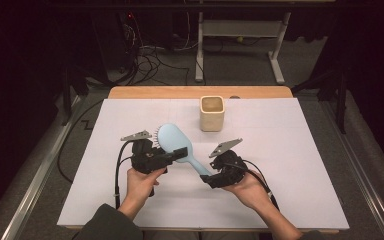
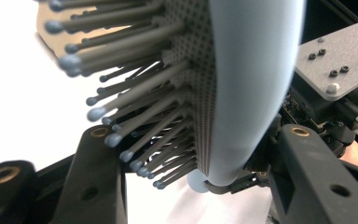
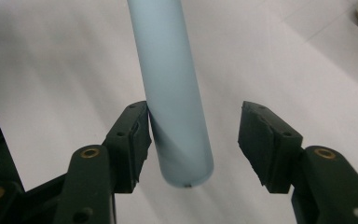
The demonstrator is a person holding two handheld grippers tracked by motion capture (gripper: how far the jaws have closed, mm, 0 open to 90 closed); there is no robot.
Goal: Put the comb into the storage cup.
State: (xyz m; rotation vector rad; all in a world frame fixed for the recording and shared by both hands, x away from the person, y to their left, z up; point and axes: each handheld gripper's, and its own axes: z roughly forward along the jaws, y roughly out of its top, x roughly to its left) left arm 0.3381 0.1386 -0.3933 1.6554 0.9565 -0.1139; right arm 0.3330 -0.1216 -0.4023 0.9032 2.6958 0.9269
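Note:
A light blue hairbrush [image 1: 172,140] is held above the white sheet, its handle pointing toward my right gripper [image 1: 207,176]. My left gripper [image 1: 180,152] is shut on the brush's head. In the left gripper view the grey bristles [image 2: 135,116] point left and the smooth blue back [image 2: 247,84] faces right, between the two jaws of the left gripper [image 2: 196,135]. In the right gripper view the handle [image 3: 172,93] hangs between the jaws of the open right gripper [image 3: 193,135]. It rests against the left pad [image 3: 137,135], with a clear gap to the other pad.
A cream square cup [image 1: 212,114] stands upright at the back middle of the white sheet [image 1: 290,165], beyond the brush. The wooden table edge [image 1: 200,92] runs behind it. Cables and a desk frame [image 1: 240,45] lie on the floor farther back.

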